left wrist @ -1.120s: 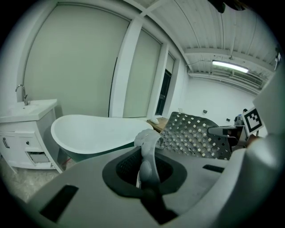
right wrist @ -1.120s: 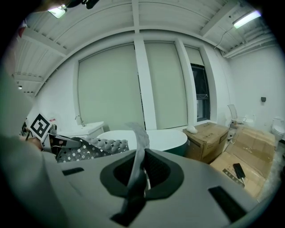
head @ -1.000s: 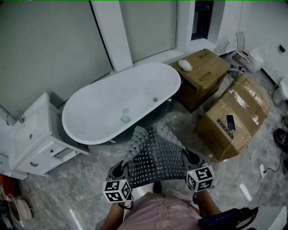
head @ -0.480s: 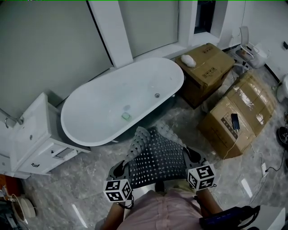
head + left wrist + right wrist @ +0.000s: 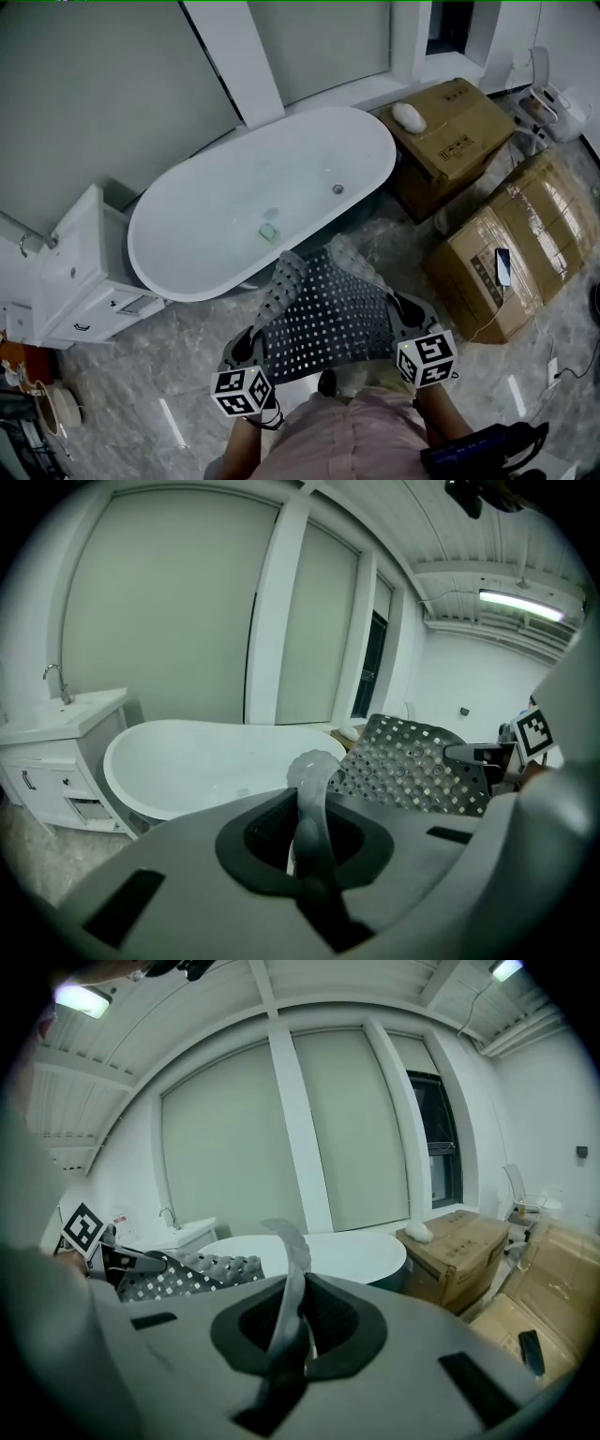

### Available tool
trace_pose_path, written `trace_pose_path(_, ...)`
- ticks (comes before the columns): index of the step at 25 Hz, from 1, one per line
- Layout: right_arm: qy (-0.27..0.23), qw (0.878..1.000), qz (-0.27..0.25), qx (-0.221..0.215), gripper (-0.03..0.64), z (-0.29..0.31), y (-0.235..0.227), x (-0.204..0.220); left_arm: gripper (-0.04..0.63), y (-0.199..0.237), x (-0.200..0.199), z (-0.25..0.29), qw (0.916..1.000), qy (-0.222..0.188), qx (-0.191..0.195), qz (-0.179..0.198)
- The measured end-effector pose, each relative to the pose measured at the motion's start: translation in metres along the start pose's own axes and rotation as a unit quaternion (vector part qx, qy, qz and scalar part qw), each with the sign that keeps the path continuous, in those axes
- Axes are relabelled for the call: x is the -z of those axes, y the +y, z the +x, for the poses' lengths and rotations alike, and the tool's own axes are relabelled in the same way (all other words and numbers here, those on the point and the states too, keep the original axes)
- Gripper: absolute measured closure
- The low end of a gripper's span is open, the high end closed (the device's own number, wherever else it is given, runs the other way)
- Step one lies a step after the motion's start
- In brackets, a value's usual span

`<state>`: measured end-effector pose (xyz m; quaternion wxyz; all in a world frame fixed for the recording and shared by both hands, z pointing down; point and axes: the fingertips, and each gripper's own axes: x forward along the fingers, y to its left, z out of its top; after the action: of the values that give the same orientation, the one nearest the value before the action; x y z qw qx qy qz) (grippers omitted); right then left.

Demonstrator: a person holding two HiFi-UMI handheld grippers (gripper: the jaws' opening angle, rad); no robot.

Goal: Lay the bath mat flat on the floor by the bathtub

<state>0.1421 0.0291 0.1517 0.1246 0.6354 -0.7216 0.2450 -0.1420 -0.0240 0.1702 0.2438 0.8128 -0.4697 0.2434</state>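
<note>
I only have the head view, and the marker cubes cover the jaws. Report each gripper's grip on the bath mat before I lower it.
Observer: In the left gripper view, the left gripper is shut on the bath mat. A curled edge of it stands up between the jaws.
Operator: Now the other one.
Observer: The right gripper is shut on the mat's opposite corner, with a strip of it rising between the jaws.
Operator: Tell me whether it is down yet.
Observer: Not the part the left gripper view shows. That part is raised and stretched across to the right gripper. The far end is outside that view.
</note>
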Motion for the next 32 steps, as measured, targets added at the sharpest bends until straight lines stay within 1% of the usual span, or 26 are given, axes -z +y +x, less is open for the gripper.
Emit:
trace_pose_path(4,-0.002,1.000,-0.004,-0.027,0.591,0.013,-0.043,-0.024,0.558,-0.032,-0.020,0.023,0.9994,0.000,-0.023,-0.025)
trace_pose_path(7,0.001,0.999,-0.007,-0.049,0.591,0.020,-0.070,-0.032,0.558,-0.058,-0.034,0.037,0.9988,-0.004,-0.038,-0.029)
trace_pose_path(10,0.004,0.998,-0.009,-0.069,0.591,0.031,-0.089,-0.039,0.558,-0.076,-0.044,0.046,0.9979,-0.011,-0.053,-0.036)
trace_pose_path(12,0.004,0.996,-0.012,-0.085,0.589,0.040,-0.094,-0.046,0.557,-0.080,-0.049,0.048,0.9969,-0.016,-0.063,-0.045)
trace_pose_path(17,0.002,0.992,-0.030,-0.125,0.590,0.064,-0.087,-0.063,0.558,-0.078,-0.054,0.041,0.9929,-0.028,-0.099,-0.059)
trace_pose_path(21,0.002,0.989,-0.041,-0.145,0.591,0.082,-0.073,-0.067,0.557,-0.058,-0.054,0.032,0.9890,-0.042,-0.123,-0.072)
trace_pose_path(27,0.002,0.986,-0.057,-0.153,0.591,0.097,-0.045,-0.075,0.557,-0.022,-0.051,0.015,0.9847,-0.059,-0.139,-0.088)
trace_pose_path(32,0.005,0.984,-0.081,-0.161,0.591,0.102,-0.016,-0.086,0.557,0.001,-0.042,0.002,0.9824,-0.061,-0.143,-0.104)
